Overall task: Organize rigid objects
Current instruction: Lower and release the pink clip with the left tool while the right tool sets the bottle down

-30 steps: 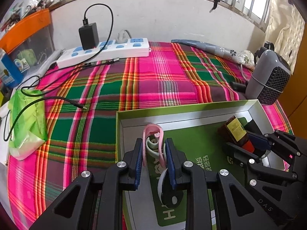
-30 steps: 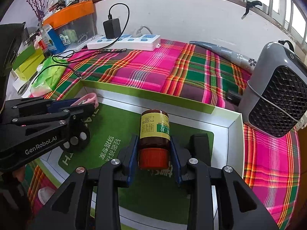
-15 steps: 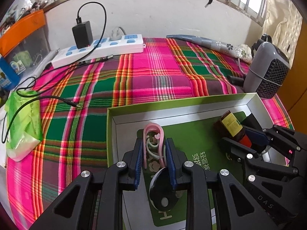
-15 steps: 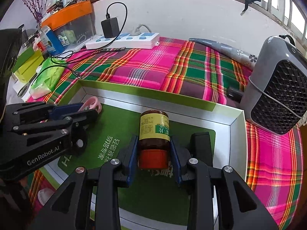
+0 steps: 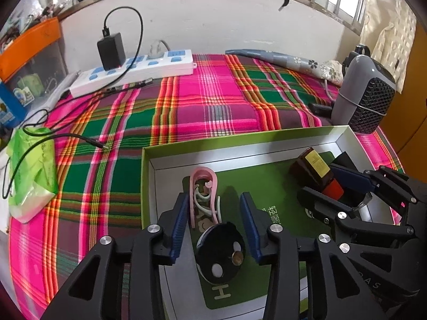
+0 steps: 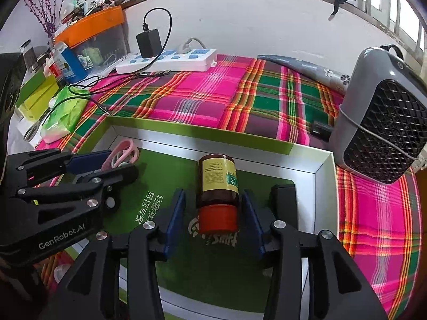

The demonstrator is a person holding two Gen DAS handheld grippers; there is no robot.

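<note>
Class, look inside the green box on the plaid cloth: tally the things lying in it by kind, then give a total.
Brown bottle with red cap: 1
Pink clip-like item with black disc: 1
Black block near the right wall: 1
Total: 3

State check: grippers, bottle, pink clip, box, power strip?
Left gripper: opening, pink clip between pads, free.
Right gripper: opening, bottle between pads, free.
Bottle: on its side in box, capped.
Box: lidless.
Power strip: black adapter plugged in.
</note>
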